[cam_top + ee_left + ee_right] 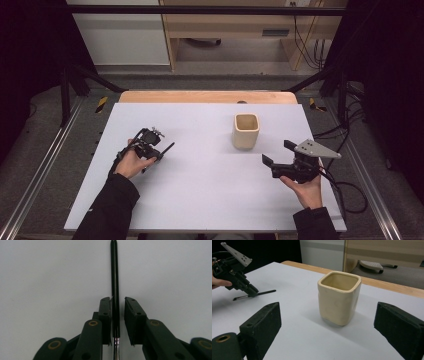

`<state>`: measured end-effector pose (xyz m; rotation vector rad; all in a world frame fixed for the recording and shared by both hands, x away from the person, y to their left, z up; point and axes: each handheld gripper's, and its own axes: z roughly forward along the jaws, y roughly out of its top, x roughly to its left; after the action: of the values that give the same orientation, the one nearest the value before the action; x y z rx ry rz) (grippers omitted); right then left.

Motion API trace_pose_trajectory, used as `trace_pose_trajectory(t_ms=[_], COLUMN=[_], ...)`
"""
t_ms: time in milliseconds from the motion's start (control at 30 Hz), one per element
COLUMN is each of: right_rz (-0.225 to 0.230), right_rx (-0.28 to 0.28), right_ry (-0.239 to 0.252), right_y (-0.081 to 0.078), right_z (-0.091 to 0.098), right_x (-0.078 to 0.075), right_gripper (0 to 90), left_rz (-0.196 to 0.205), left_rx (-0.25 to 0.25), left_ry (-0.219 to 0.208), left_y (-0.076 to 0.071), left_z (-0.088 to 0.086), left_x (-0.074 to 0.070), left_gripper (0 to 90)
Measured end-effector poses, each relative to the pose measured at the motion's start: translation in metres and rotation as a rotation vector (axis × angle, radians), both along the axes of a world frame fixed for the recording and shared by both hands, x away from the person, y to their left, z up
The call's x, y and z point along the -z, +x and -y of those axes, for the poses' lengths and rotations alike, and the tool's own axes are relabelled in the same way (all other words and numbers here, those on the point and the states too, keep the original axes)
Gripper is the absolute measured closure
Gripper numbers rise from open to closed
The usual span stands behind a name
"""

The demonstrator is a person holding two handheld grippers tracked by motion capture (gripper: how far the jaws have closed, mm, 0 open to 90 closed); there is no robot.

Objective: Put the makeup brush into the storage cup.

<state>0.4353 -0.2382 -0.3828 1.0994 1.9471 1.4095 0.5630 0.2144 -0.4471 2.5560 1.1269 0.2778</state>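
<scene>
On the white table point(200, 190) there is one pen point(115, 277) and one cup point(246, 131); two grippers work over it, one in each hand.

The left gripper point(159, 150) sits at the left of the table, held low in the left hand point(131, 162); its jaws stand astride the pen, which runs straight between them and out past their tips. One pad lies against the pen's barrel; the other shows a thin gap beside it, so the jaws are nearly closed around the pen but not pressing from both sides. The pen is black, with one silver section near its lower end in the left gripper view; it lies on the table, as the right gripper view point(259, 293) shows, with the left gripper point(252, 292) down on it.

The right gripper point(272, 156) is at the right of the table, held in the right hand point(305, 191); its two jaws stand wide apart with nothing between them, and one grey plate point(317, 149) tops it. It faces the cup point(339, 297), which stands near it but clear of both jaws.

The cup is cream, square with rounded corners, upright and empty, right of the table's middle and well apart from the pen.
</scene>
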Motion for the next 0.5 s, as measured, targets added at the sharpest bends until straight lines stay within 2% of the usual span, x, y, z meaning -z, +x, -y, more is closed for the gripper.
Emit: trace_pose_trajectory(t_ms=[300, 500], right_rz=[-0.001, 0.000], right_rx=[-0.001, -0.002], right_ry=[-0.001, 0.003], right_y=[0.0001, 0.0001], right_z=[0.0001, 0.0000], right_x=[-0.0001, -0.0002], right_gripper=[7.9, 7.8], left_rz=[-0.030, -0.026], left_rx=[-0.008, -0.005], left_ry=[-0.009, 0.024], left_y=[0.0008, -0.0003], left_z=[0.0003, 0.0059], left_x=[0.0000, -0.0003], left_gripper=[79.5, 83.4])
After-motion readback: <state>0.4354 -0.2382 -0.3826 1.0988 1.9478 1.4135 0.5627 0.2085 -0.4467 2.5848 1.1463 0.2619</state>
